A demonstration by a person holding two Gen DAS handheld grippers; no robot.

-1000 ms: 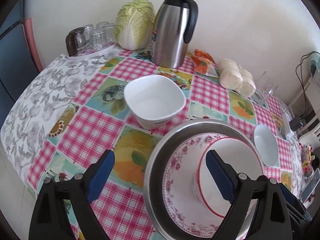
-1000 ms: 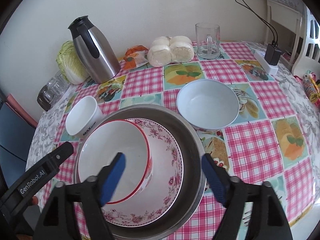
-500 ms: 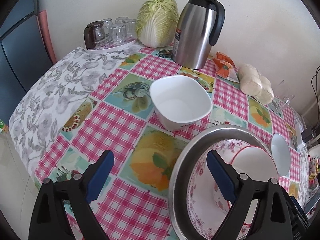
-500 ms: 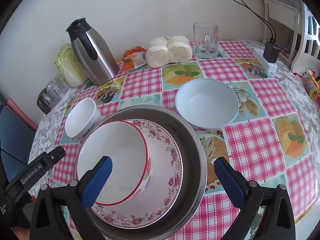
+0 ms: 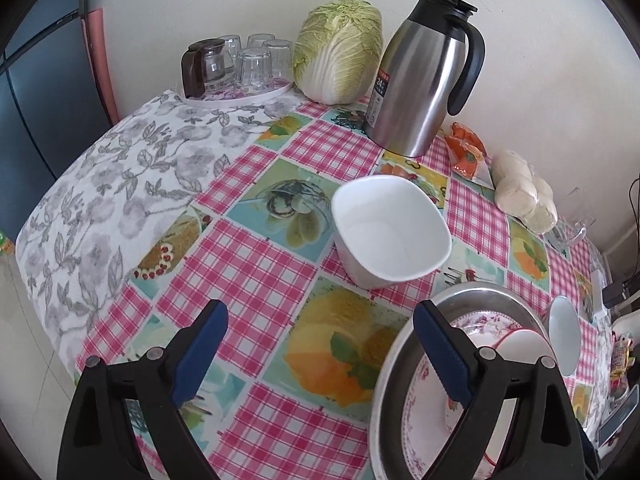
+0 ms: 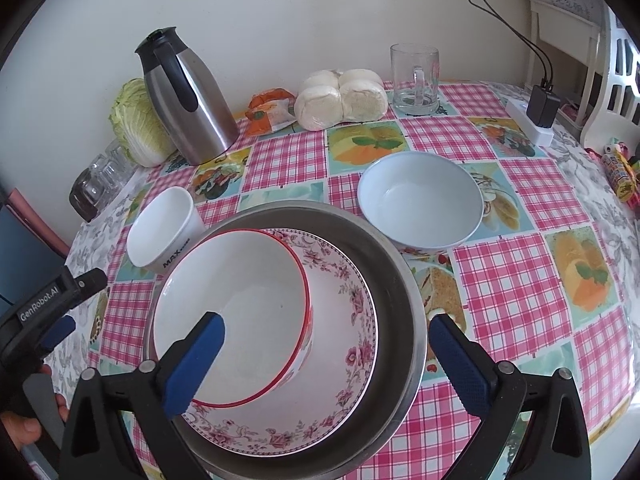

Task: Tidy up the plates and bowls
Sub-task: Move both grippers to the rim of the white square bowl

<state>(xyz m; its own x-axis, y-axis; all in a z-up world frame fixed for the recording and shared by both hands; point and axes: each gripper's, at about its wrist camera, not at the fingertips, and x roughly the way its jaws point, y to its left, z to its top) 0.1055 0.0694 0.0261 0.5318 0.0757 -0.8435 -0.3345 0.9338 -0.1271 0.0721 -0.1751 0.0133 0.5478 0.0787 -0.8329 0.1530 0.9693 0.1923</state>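
A steel basin [image 6: 404, 292] holds a pink floral plate [image 6: 348, 320], and a red-rimmed white bowl [image 6: 248, 300] sits tilted in that plate. The basin also shows in the left wrist view [image 5: 396, 360]. A squarish white bowl [image 5: 390, 232] stands left of the basin; it also shows in the right wrist view [image 6: 162, 236]. A pale blue bowl [image 6: 420, 200] stands behind the basin to the right. My left gripper [image 5: 320, 344] is open and empty over the tablecloth, in front of the squarish bowl. My right gripper [image 6: 326, 356] is open and empty above the basin.
A steel thermos jug [image 5: 420, 76], a cabbage [image 5: 338, 50] and a tray of glasses [image 5: 240, 66] stand at the back by the wall. Buns [image 6: 340, 98], a snack bag [image 6: 270, 114] and a glass mug [image 6: 414, 74] lie behind the blue bowl. A power strip [image 6: 530, 120] is far right.
My left gripper has drawn back and to the left, off the basin and the red-rimmed bowl. My right gripper has opened wider and pulled back a little.
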